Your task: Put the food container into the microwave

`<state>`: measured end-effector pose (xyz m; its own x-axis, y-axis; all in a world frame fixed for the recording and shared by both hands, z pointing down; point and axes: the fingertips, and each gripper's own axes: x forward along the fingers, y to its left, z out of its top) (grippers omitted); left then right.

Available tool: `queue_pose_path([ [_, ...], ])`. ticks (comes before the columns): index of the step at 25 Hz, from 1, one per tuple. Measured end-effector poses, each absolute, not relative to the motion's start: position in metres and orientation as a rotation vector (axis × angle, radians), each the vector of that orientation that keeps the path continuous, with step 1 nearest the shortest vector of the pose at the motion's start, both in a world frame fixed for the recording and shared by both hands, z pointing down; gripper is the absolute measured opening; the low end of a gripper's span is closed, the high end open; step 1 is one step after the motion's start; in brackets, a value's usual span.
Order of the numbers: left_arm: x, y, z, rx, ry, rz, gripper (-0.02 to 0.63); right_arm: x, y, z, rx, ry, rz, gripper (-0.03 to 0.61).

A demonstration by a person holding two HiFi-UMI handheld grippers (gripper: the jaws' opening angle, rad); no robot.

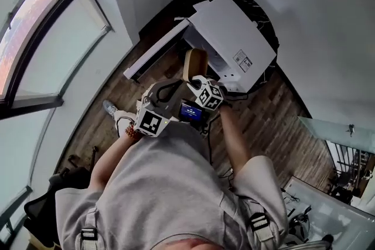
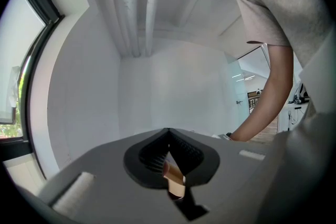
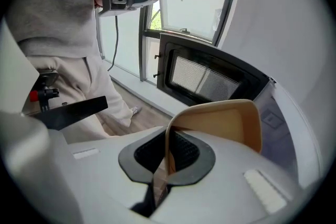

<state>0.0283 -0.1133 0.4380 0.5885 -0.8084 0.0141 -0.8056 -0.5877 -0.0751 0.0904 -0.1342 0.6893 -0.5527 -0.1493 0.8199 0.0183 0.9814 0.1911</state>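
Our left gripper (image 2: 170, 169), low in the middle of its own view, was shut with only a small tan bit between its jaws. Our right gripper (image 3: 167, 161) pinched the rim of the tan food container (image 3: 231, 126), not yet inside the microwave (image 1: 234, 38). We saw the open door (image 1: 153, 58) in the head view's upper middle, while the left gripper view showed only a bare wall (image 2: 173, 86).

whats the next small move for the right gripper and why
Probably ease the right gripper forward toward the microwave: its jaws are shut on the food container by the rim, the door stands open, and the container hangs just before the opening.
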Motion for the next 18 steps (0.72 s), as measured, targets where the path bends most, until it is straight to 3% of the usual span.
queue_pose_path([
  [18, 0.027, -0.113, 0.455, -2.841, 1.424, -0.121, -0.002, 0.091, -0.151, 0.711, 0.108, -2.092, -0.171, 0.02],
])
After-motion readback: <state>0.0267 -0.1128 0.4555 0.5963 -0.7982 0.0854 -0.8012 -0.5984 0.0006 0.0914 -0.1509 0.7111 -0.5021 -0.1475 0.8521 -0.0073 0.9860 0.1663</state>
